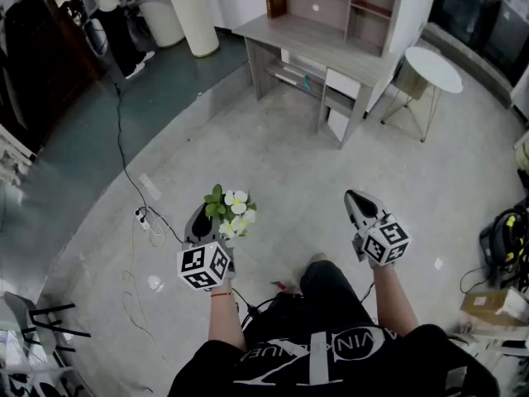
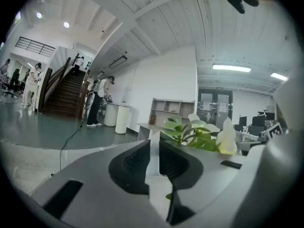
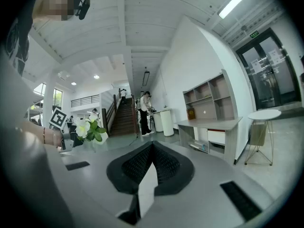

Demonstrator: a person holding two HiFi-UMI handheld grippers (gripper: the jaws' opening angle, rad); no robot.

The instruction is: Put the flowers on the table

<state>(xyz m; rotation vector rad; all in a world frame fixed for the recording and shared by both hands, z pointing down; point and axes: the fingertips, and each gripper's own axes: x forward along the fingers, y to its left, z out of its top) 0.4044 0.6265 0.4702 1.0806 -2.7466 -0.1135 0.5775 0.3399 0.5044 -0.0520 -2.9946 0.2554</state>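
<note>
A small bunch of white flowers with green leaves hangs over the floor at the tip of my left gripper. In the left gripper view the jaws stand close together and the flowers rise just right of them, with a green bit low in the gap. My right gripper is level with it to the right, its jaws shut on nothing. The flowers show at the left of that view. The grey desk with a shelf unit stands well ahead.
A round white side table stands right of the desk. A black cable and a power strip lie on the floor to my left. A person stands by white cylinders at the far left. A cardboard box sits at right.
</note>
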